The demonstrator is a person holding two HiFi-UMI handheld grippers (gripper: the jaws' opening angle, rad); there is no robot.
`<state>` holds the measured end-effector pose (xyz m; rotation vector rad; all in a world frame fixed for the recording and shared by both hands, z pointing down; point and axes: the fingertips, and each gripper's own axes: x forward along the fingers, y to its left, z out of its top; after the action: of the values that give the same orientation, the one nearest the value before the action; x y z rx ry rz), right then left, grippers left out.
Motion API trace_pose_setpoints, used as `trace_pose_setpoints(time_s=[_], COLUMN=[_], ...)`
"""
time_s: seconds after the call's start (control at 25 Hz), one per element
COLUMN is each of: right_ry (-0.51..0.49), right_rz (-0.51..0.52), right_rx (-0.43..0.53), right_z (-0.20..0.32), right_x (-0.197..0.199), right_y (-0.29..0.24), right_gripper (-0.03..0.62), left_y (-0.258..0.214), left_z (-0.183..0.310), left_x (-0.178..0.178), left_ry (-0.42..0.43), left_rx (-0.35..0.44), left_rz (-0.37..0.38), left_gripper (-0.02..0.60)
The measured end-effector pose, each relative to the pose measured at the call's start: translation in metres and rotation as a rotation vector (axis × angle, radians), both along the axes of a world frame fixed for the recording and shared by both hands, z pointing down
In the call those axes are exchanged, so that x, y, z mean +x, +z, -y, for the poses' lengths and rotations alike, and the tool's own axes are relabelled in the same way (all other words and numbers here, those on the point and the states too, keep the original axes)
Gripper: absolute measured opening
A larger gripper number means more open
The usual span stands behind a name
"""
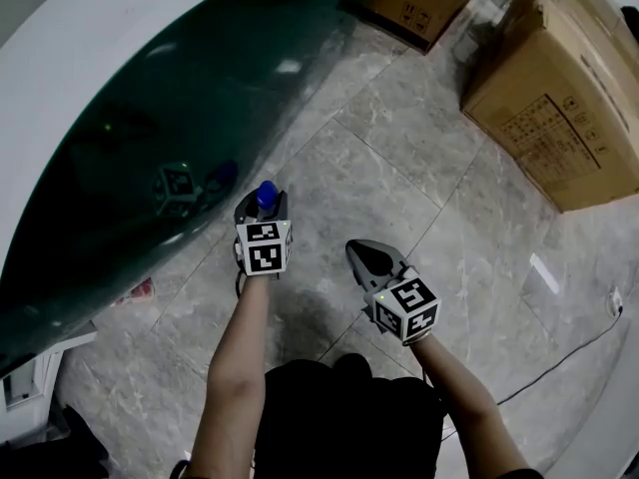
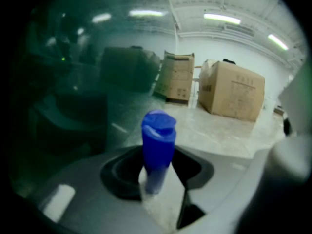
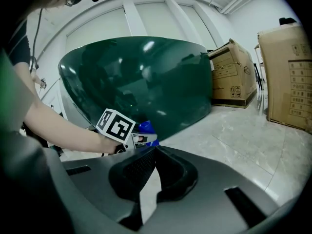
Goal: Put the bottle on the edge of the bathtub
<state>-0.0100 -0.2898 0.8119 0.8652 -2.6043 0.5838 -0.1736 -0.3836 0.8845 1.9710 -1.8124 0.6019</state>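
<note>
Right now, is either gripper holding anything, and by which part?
The left gripper holds the blue plastic bottle by its lower body; the right gripper holds nothing.

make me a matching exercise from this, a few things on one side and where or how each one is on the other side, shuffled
Things
1. blue bottle
2. right gripper
3. cardboard boxes
4. bathtub

Place or state
a. glossy dark green wall, on the person's left
b. held between the fingers of the left gripper
c. standing on the stone floor, ahead and to the right
d. empty, fingers together

Pairs: 1-b, 2-d, 3-c, 4-a
</note>
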Motion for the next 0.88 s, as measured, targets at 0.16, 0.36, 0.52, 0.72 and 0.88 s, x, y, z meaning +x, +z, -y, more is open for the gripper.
trace_pose_setpoints(time_s=[0.16, 0.36, 0.52, 0.72, 0.88], right_ry=[0.002, 0.010, 0.015, 0.011, 0.005], right_rz=[0.001, 0.008, 0.013, 0.023, 0.027], right_rx=[0.020, 0.039, 0.062, 0.092, 0.110], right_z=[0.001, 0.002, 0.000, -0.003, -0.007], right_x=[-0.001, -0.002, -0.005, -0.009, -0.011], right_y=[-0.011, -0.026, -0.040, -0.054, -0.065], right_gripper=[0.002, 0.002, 0.002, 0.002, 0.002], left_y=[-0.006, -0.030, -0.055, -0.080, -0.100], left_z=[-0.004, -0.010, -0.019, -0.035, -0.050], left_x=[-0.003, -0.003, -0.002, 0.003, 0.005], left_ry=[-0.003, -0.005, 0.001, 0.026, 0.036], left_rx=[0.000, 0.031, 0.068, 0.096, 0.115], left_rz=[-0.021, -0.057, -0.079, -0.086, -0.090], left_gripper=[0.196, 0.216, 0.219, 0.215, 0.176])
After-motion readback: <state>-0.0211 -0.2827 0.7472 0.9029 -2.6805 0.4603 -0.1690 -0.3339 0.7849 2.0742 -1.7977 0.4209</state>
